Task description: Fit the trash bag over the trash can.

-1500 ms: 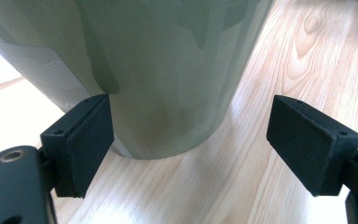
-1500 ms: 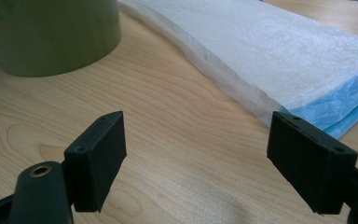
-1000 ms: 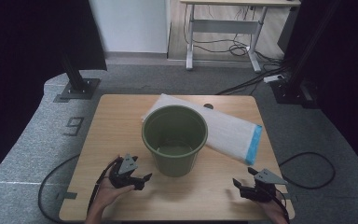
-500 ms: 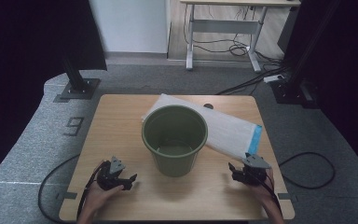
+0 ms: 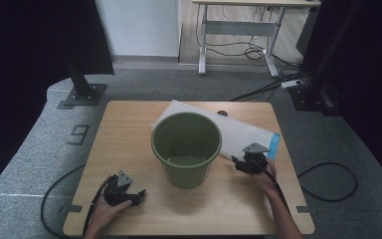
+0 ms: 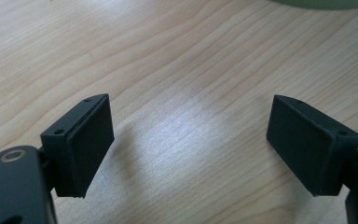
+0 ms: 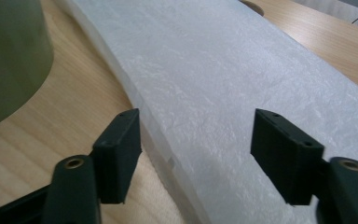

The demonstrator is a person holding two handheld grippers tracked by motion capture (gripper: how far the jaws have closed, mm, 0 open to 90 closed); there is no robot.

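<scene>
At the right side of the tabletop (image 5: pixel 129 124), your right hand-held gripper (image 7: pixel 196 140) has just been closing but is not yet gripping the white bag (image 7: pixel 242 84) beside the green bucket (image 5: pixel 186 147), so its thin edge may slip out.

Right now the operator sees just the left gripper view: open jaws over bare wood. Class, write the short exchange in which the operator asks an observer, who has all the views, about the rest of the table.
Operator: Where is the other gripper?
Observer: The right gripper is at the near edge of a white bag that lies flat on the table.
Operator: Has it gripped the bag?
Observer: Not yet. Its jaws have just been closing, with the bag's edge between them, but the pads do not press on it.
Operator: What is the green sliver at the top of my view?
Observer: A green bucket, upright at mid-table, hiding part of the bag.
</scene>
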